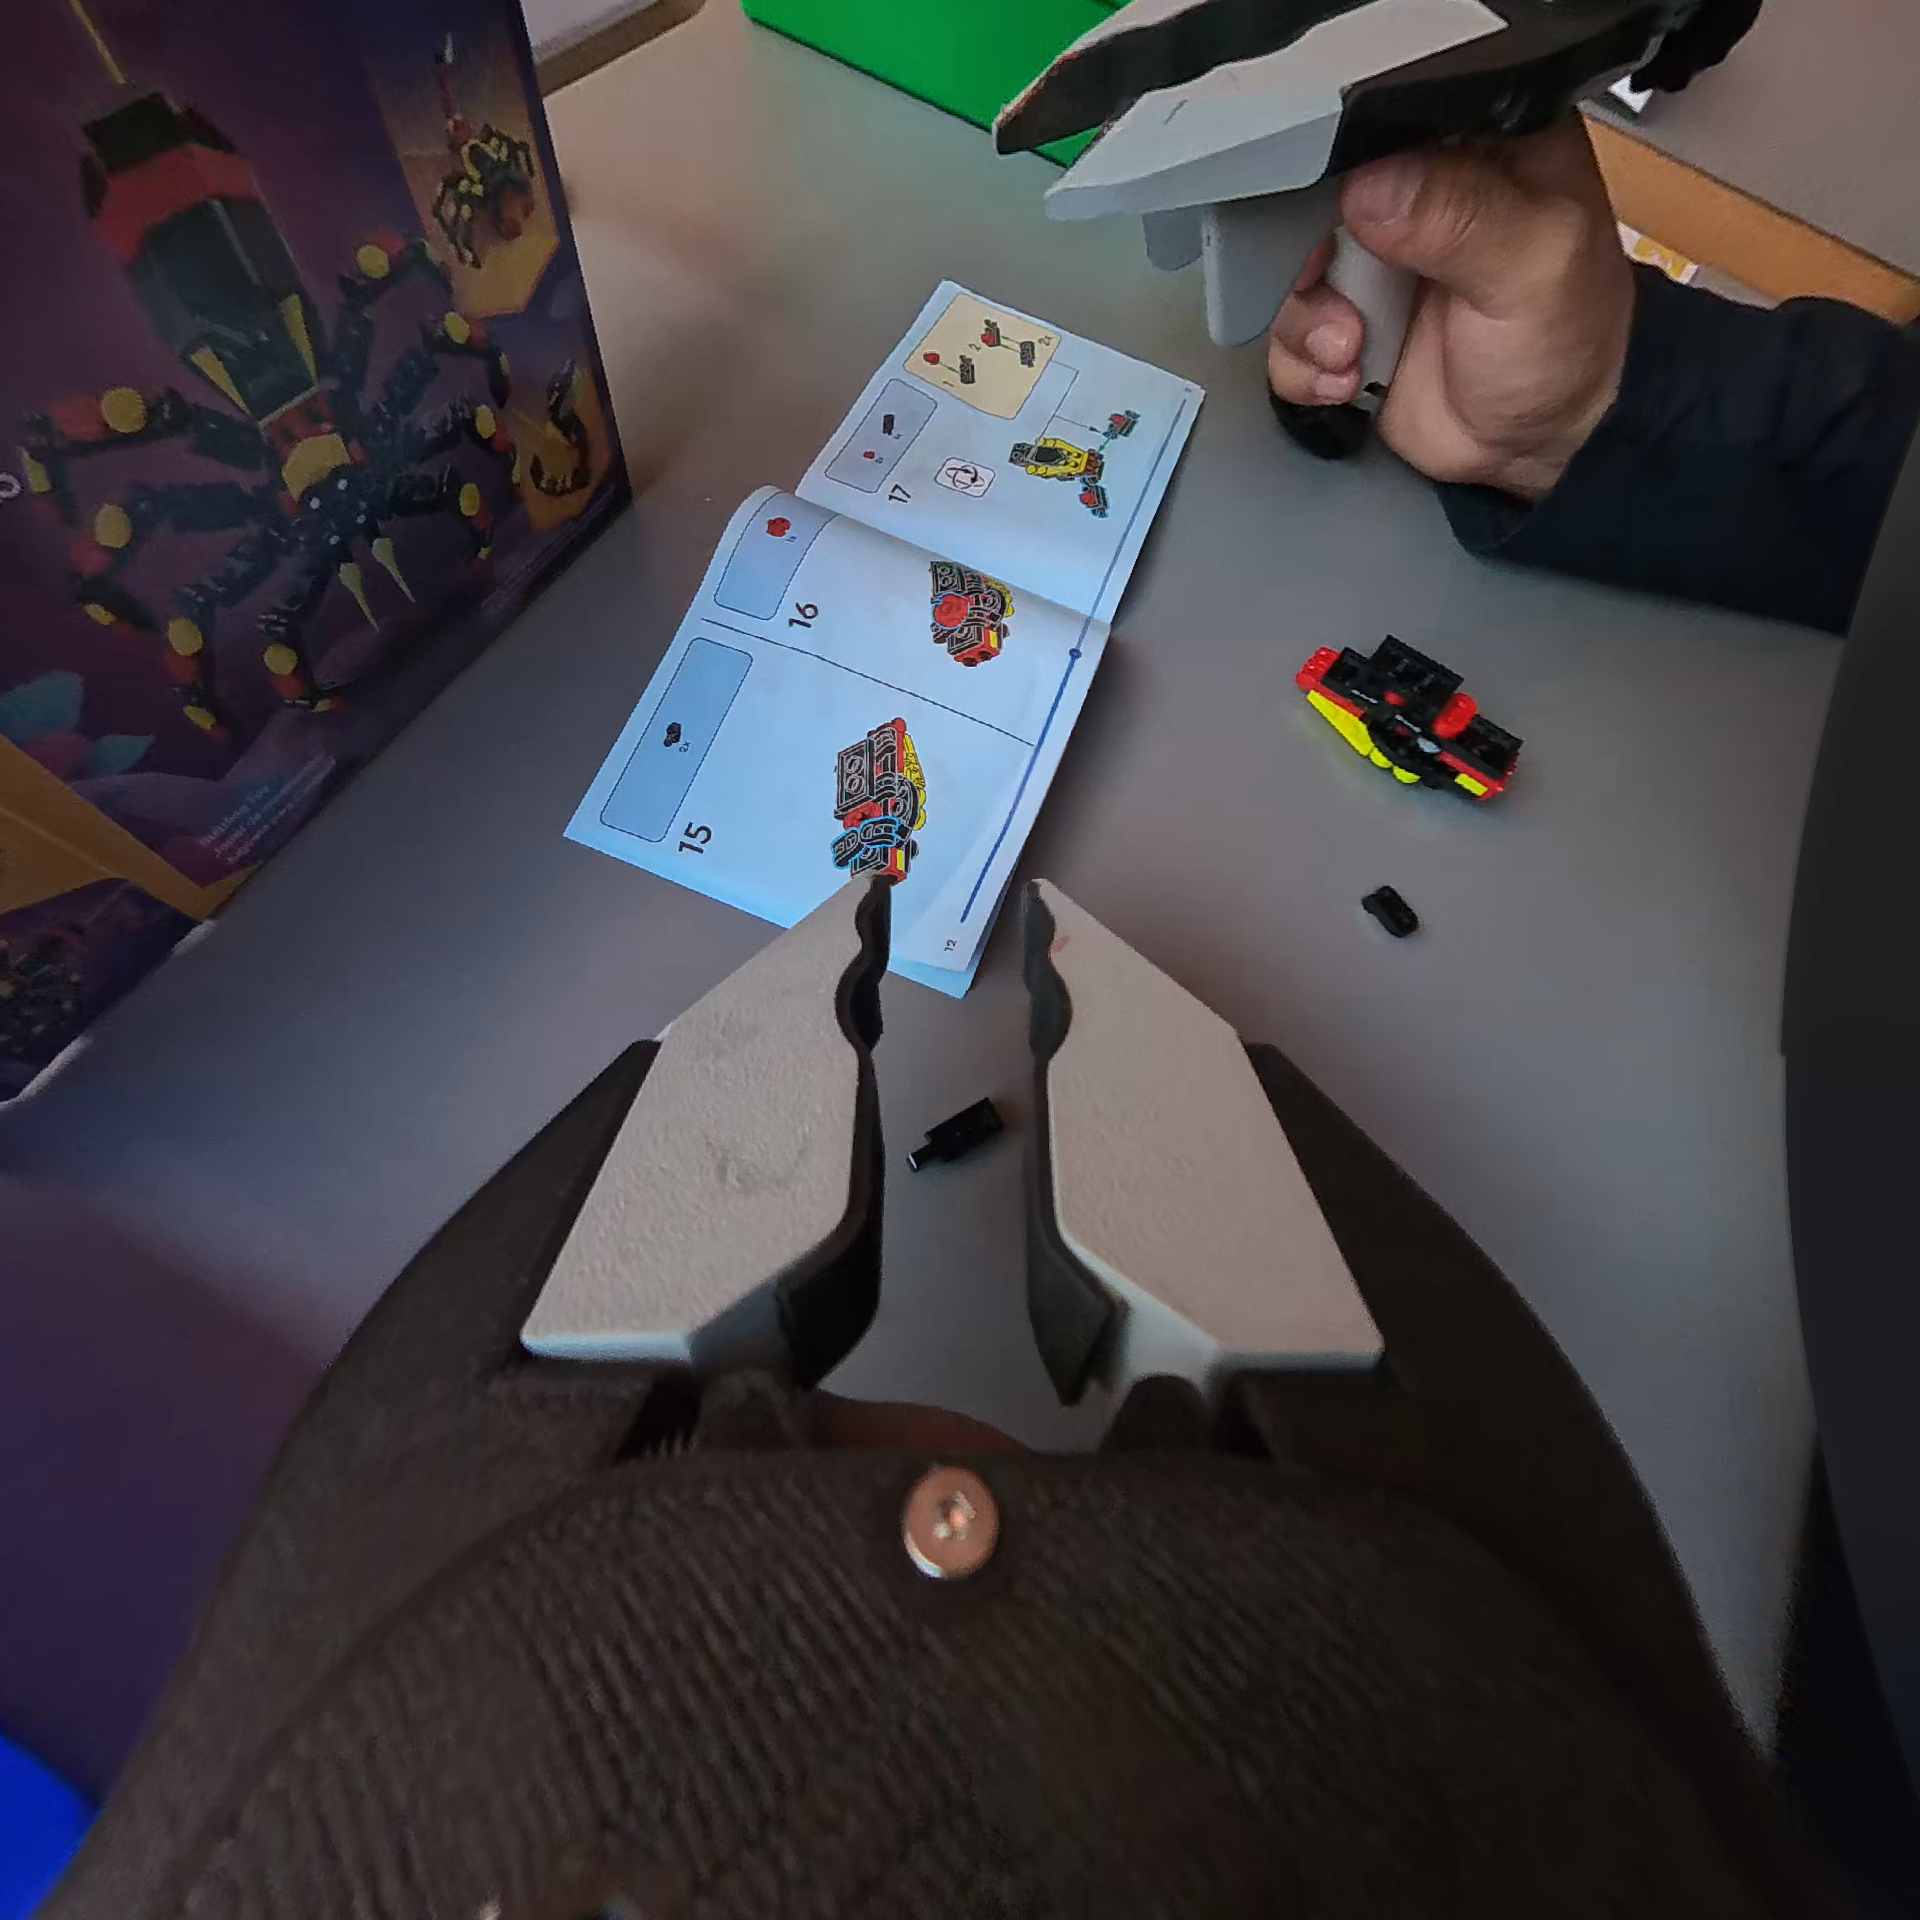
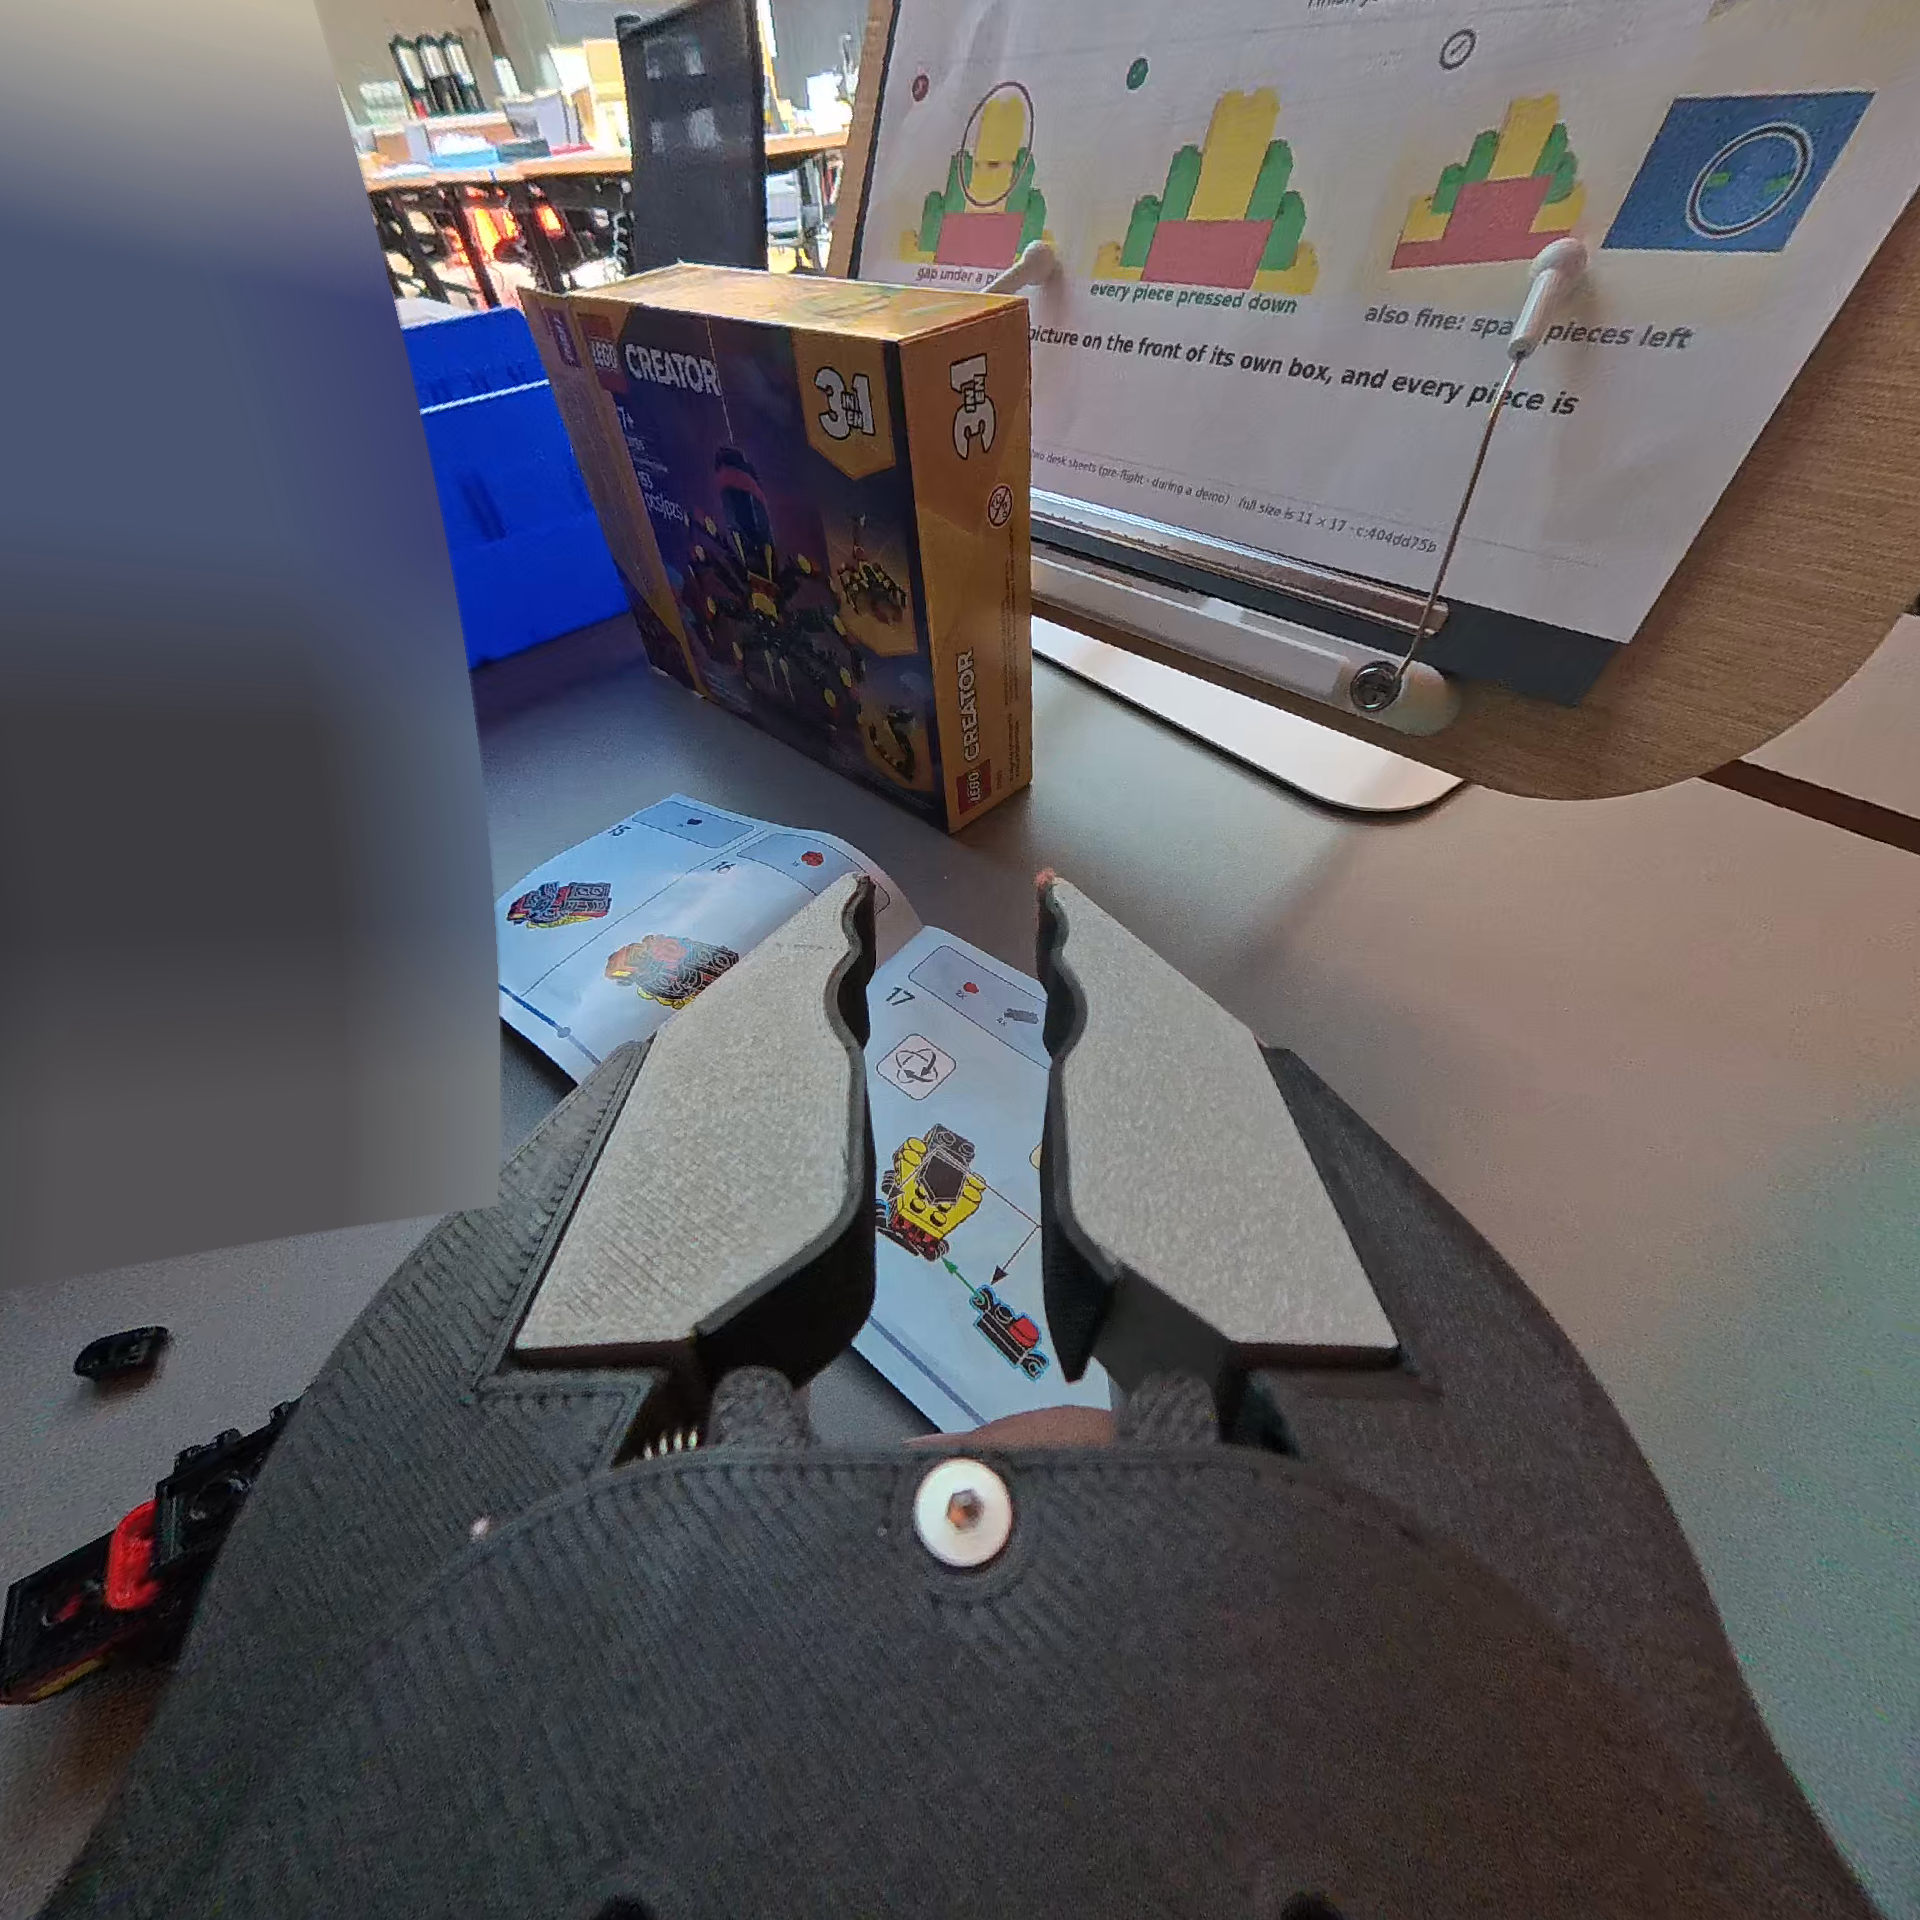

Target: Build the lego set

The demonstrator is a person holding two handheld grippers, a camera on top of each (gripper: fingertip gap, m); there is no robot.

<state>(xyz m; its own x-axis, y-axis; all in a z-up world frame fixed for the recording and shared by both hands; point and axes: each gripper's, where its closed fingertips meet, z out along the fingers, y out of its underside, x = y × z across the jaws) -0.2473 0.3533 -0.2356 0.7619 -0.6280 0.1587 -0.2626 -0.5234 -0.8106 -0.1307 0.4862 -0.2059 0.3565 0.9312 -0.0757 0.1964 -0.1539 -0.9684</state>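
A partly built black, red and yellow lego model (image 1: 1408, 717) lies on the grey table right of the open instruction booklet (image 1: 894, 634). A small black piece (image 1: 1389, 911) lies in front of the model. Another small black piece with a pin (image 1: 956, 1132) lies on the table between my left gripper's fingers. My left gripper (image 1: 954, 883) is open and empty above it. My right gripper (image 2: 951, 883) is open and empty, held over the booklet (image 2: 935, 1091); it also shows at the top of the left wrist view (image 1: 1049, 135), held by a hand. The model (image 2: 94, 1558) and a black piece (image 2: 120, 1351) show at the right wrist view's lower left.
The set's purple and yellow box (image 1: 260, 436) stands at the left of the booklet, also seen in the right wrist view (image 2: 810, 540). A blue bin (image 2: 499, 478) stands behind it. A wooden board with a printed sheet (image 2: 1403, 312) leans at the right. A green box (image 1: 925, 52) is at the far edge. Some 20 cm of space lies between my two pairs of fingers. From the left gripper's tips to the small black piece (image 1: 1389, 911) is close to 12 cm. The right camera catches it too, in the right wrist view (image 2: 121, 1341). Both grippers' tips are roughly 15 cm from the model (image 2: 94, 1558). Seen from the left wrist view (image 1: 1473, 732) as well.
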